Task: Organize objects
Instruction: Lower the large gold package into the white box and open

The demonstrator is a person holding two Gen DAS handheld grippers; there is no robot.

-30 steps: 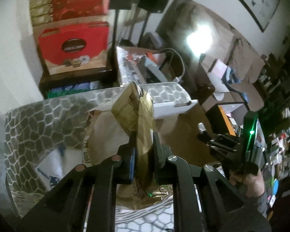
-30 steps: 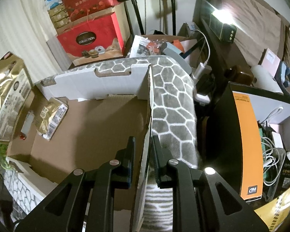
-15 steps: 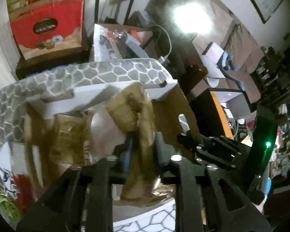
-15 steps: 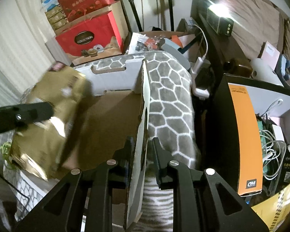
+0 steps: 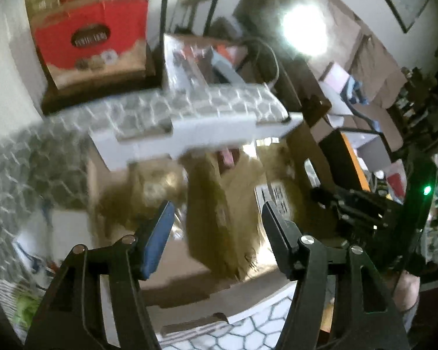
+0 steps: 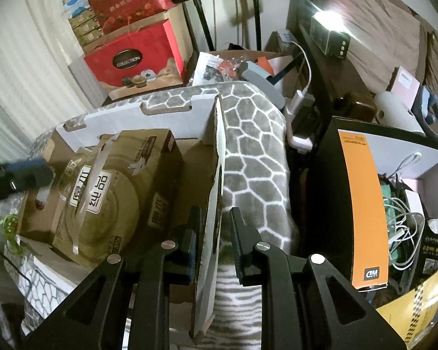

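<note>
A large gold packet (image 6: 108, 192) with dark lettering lies tilted inside the open cardboard box (image 6: 125, 113), white outside and brown inside. In the blurred left wrist view the same gold packet (image 5: 219, 218) sits below my left gripper (image 5: 217, 207), whose jaws are opening; the pads stand clear of it. A blue-padded finger of the left gripper (image 6: 29, 172) shows at the packet's left edge. My right gripper (image 6: 214, 213) is shut on the box's upright right wall (image 6: 216, 157). From the left wrist view, the right gripper (image 5: 362, 207) appears at the box's right side.
The box rests on a grey honeycomb-patterned blanket (image 6: 254, 145). Red gift boxes (image 6: 134, 55) are stacked behind. A black and orange carton (image 6: 362, 204) and a bin of cables (image 6: 403, 210) crowd the right. A lit lamp (image 6: 330, 35) sits on a dark shelf.
My left gripper came down over the box with the gold packet and its jaws parted, leaving the packet lying in the box. The right gripper kept its hold on the wall.
</note>
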